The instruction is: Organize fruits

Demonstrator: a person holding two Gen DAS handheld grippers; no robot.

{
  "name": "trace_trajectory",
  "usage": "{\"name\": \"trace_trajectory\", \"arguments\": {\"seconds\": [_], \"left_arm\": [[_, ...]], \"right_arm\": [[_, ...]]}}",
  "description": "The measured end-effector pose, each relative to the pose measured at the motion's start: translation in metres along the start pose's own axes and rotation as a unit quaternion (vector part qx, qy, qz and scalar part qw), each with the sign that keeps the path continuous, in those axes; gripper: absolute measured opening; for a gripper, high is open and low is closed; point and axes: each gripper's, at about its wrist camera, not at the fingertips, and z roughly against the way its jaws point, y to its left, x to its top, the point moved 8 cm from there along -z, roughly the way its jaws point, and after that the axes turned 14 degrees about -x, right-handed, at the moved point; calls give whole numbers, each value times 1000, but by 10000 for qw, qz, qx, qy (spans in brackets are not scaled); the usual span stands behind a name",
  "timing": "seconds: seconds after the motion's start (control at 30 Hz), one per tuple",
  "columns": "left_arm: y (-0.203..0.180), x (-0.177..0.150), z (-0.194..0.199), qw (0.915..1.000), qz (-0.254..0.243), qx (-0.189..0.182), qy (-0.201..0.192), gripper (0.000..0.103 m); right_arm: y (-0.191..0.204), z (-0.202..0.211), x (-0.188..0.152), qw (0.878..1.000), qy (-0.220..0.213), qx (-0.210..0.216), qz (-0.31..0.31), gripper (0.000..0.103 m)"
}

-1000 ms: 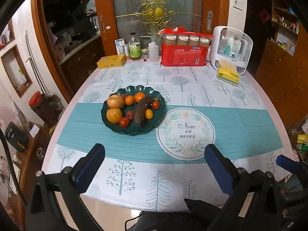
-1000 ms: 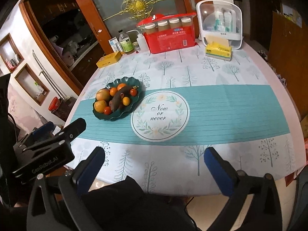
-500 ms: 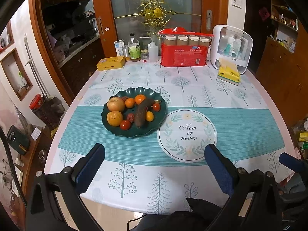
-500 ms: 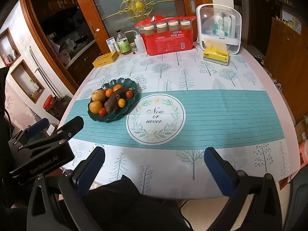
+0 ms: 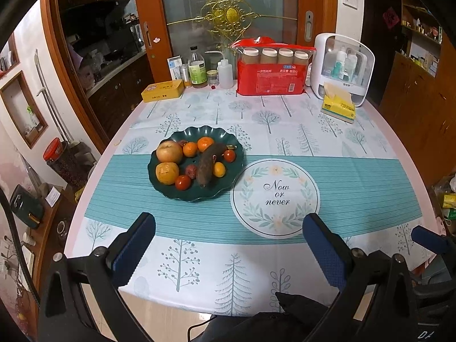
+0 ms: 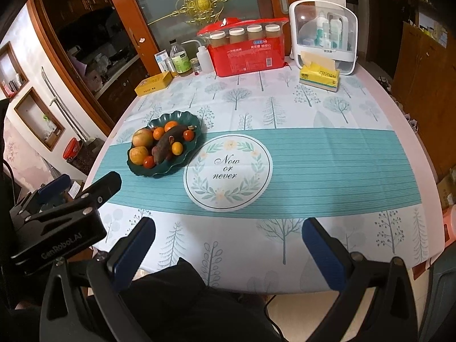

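Observation:
A dark green scalloped plate [image 5: 228, 183] [image 6: 192, 119] sits left of centre on the table. It holds an apple [image 5: 169, 151], a yellowish pear [image 5: 167, 173], oranges [image 5: 205, 144], small tomatoes [image 5: 182, 182] and a brown sweet potato [image 5: 209, 162] [image 6: 168, 144]. A round white mat [image 5: 275, 198] [image 6: 228, 171] reading "Now or never" lies right of the plate. My left gripper [image 5: 228, 245] is open and empty above the table's near edge. My right gripper [image 6: 228, 245] is open and empty, also at the near edge.
At the table's far side stand a red pack of paper cups [image 5: 270, 77], a white storage box [image 5: 342, 68], a yellow tissue pack [image 5: 339, 107], bottles [image 5: 197, 69] and a yellow tin [image 5: 162, 90]. The left gripper's body [image 6: 57, 216] shows at lower left in the right wrist view.
Both grippers have moved a little forward toward the table; the plate and mat look slightly nearer. Both stay open. Nothing on the table has moved.

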Motion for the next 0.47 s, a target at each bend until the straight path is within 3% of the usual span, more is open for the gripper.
{"name": "trace_trajectory", "arguments": {"seconds": [0.47], "left_arm": [[-2, -1, -1, 10000, -8, -9, 6, 102]], "right_arm": [[-6, -5, 1, 10000, 68, 16, 38, 103]]}}
